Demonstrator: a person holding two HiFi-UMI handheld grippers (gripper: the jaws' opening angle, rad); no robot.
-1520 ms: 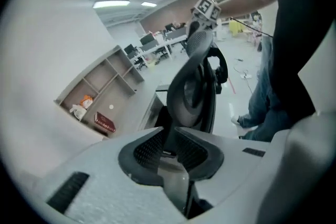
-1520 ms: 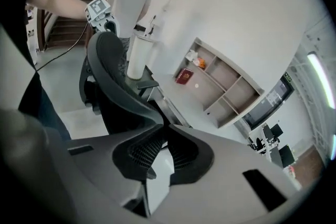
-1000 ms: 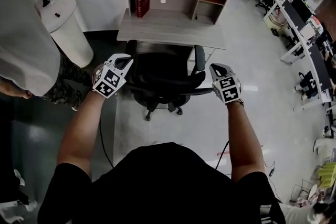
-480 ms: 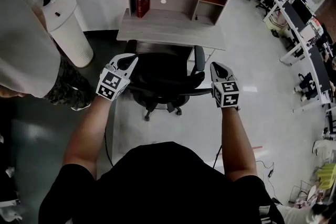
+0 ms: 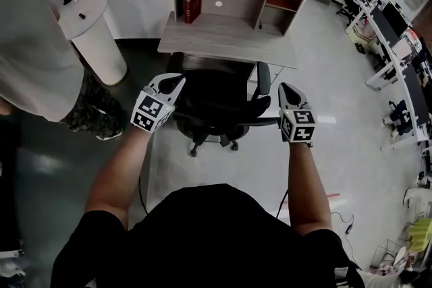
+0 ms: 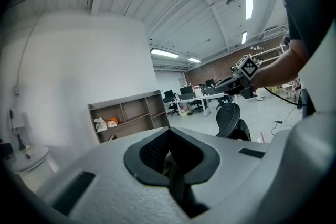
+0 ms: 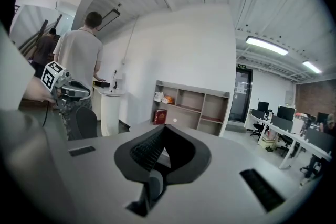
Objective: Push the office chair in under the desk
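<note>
Left of desk point(image 5: 229, 45), bystander point(image 5: 34, 57) and white cylinder point(image 5: 98, 37), perhaps a purifier.

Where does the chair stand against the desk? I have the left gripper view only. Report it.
Observer: Head view: the office chair faces the desk, armrests reaching the desk's near edge, backrest and base out in front.
Operator: Give me the right gripper's jaws.
Observer: The right gripper is shut, with nothing in it.
Operator: Check my left side.
Observer: A person stands there beside a white round stand.
</note>
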